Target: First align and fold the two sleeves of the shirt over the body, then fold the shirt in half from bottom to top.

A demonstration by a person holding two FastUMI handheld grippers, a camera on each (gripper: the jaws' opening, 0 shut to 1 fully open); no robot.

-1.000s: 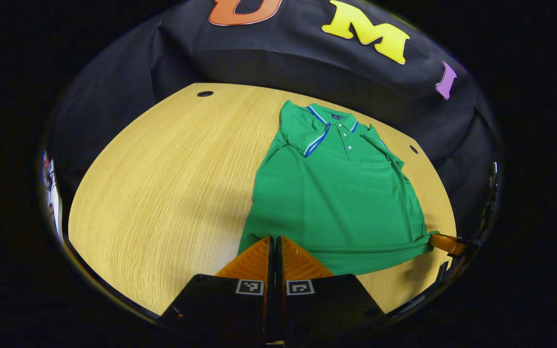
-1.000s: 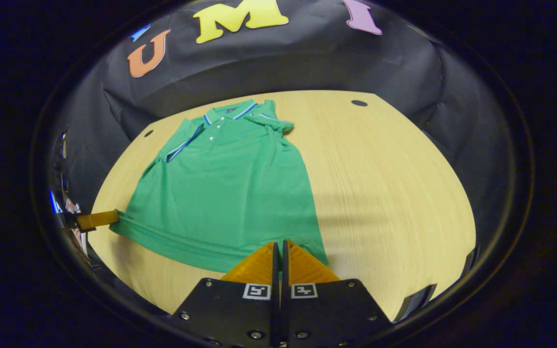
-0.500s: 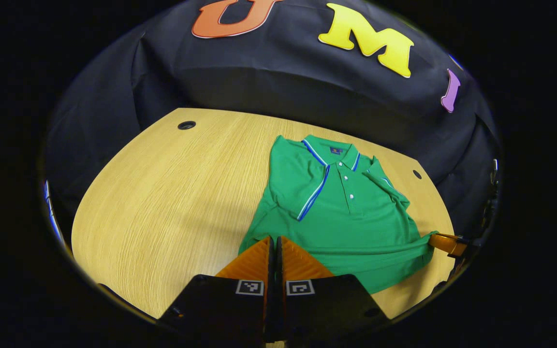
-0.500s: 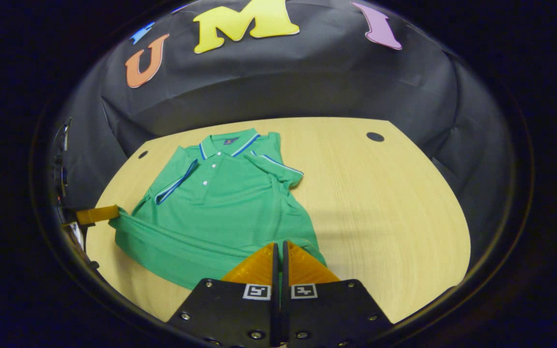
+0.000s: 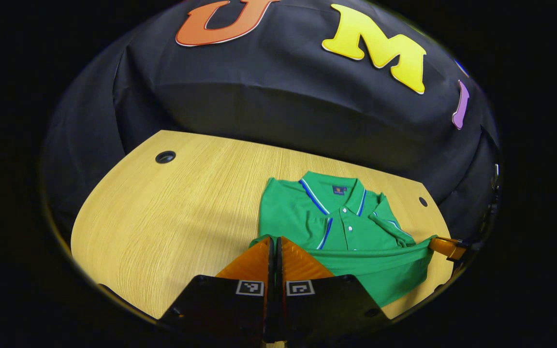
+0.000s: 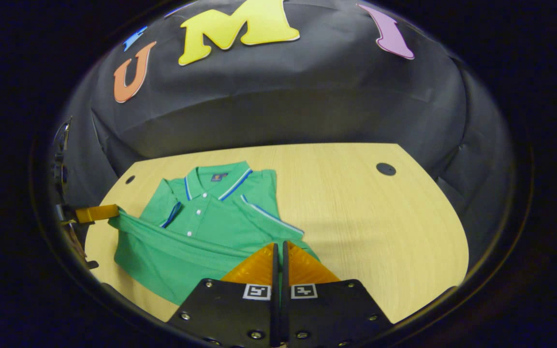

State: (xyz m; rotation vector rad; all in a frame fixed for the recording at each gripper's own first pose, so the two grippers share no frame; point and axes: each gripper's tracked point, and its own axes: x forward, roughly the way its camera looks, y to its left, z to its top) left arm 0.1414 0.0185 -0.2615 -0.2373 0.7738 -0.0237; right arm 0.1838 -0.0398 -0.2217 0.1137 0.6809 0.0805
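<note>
Where the left gripper view looks across the wooden desk [image 5: 162,212], the left gripper [image 5: 274,249] pinches one hem corner of the green polo shirt [image 5: 336,222], sleeves already folded over the body, while the right gripper [image 5: 445,245] holds the other corner with the hem taut between them. In the right gripper view, the right gripper [image 6: 278,253] is clamped on its corner — the knit looks light, limp and prone to sagging, so the hem corners are likely the best hold.
</note>
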